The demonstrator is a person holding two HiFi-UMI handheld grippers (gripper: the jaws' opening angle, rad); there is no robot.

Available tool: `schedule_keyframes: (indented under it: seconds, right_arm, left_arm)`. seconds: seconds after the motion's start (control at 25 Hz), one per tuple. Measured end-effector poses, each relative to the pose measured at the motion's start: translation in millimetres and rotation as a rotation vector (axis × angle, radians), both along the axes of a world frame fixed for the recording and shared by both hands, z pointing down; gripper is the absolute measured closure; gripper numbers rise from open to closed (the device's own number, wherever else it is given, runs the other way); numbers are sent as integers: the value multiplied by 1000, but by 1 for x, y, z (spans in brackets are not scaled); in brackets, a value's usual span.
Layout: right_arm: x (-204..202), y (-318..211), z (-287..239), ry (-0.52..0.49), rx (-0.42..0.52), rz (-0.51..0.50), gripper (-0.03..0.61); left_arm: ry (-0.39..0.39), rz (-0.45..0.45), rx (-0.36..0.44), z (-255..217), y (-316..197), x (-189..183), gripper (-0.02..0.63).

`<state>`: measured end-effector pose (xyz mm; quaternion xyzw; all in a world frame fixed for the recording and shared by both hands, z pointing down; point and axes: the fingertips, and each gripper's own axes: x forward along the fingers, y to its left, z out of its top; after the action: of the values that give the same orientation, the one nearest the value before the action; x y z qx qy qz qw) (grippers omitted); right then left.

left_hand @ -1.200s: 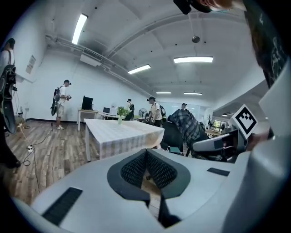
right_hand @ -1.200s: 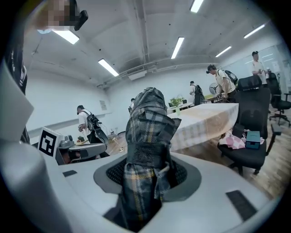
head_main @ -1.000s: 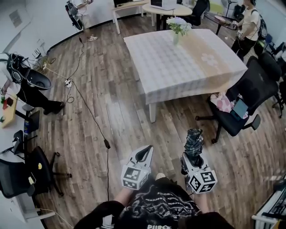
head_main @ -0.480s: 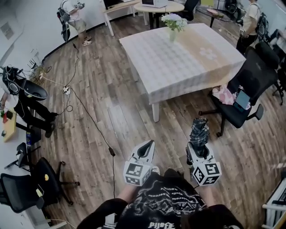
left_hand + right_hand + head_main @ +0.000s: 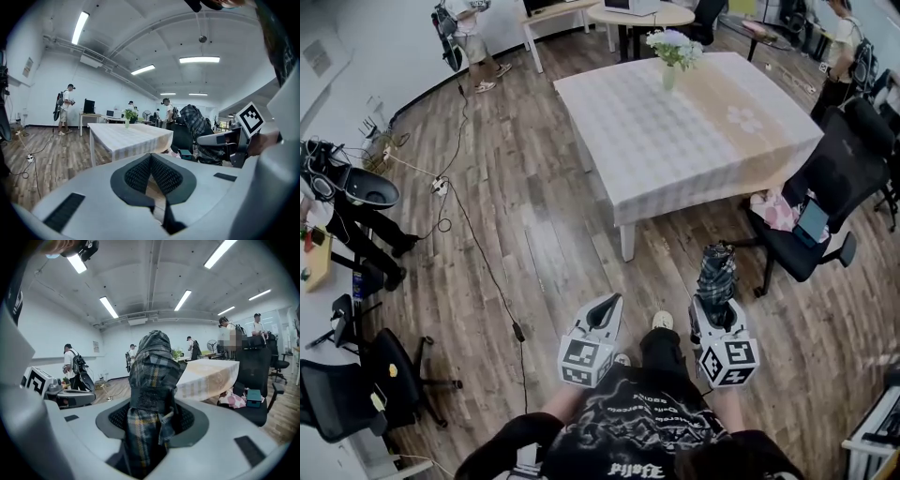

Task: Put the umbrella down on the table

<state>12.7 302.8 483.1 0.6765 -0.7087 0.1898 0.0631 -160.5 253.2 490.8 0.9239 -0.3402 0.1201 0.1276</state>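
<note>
Umbrella (image 5: pixel 716 274), folded, plaid, upright in right gripper (image 5: pixel 713 314), jaws clamped on its lower part, above wood floor (image 5: pixel 534 234) short of table (image 5: pixel 694 141) near edge, left gripper (image 5: pixel 606 311) jaws together, empty

You face the square cloth-covered table (image 5: pixel 675 141) across the wooden plank floor (image 5: pixel 534 187). On it, about midway along the far edge, sits the white vase of flowers (image 5: pixel 672 56). Just beside the table's right edge: the black office chair (image 5: pixel 825 187). Short of the near edge, the folded plaid umbrella (image 5: pixel 716 277) stands upright between the jaws of your right gripper (image 5: pixel 713 314). Your left gripper (image 5: pixel 606 309) is level with it, to its left. Left of the table, the black cable (image 5: pixel 483 253) lies along the floor.
</note>
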Motion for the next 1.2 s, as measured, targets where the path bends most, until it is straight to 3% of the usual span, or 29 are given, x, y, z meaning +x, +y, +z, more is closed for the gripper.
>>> schedule_keyframes:
  seconds: [0.36, 0.76, 0.88, 1.2]
  right_arm:
    - [62, -78, 15, -14, -52, -60, 367]
    - [138, -149, 13, 50, -53, -177, 367]
    - [151, -162, 13, 74, -62, -211, 368]
    - [167, -199, 14, 7, -53, -214, 368]
  left_arm:
    - [-15, -23, -37, 3, -69, 70, 594]
    - [13, -151, -44, -2, -140, 151, 594]
    - [20, -169, -39, -4, -151, 169, 594]
    - [13, -144, -49, 0, -189, 195, 594]
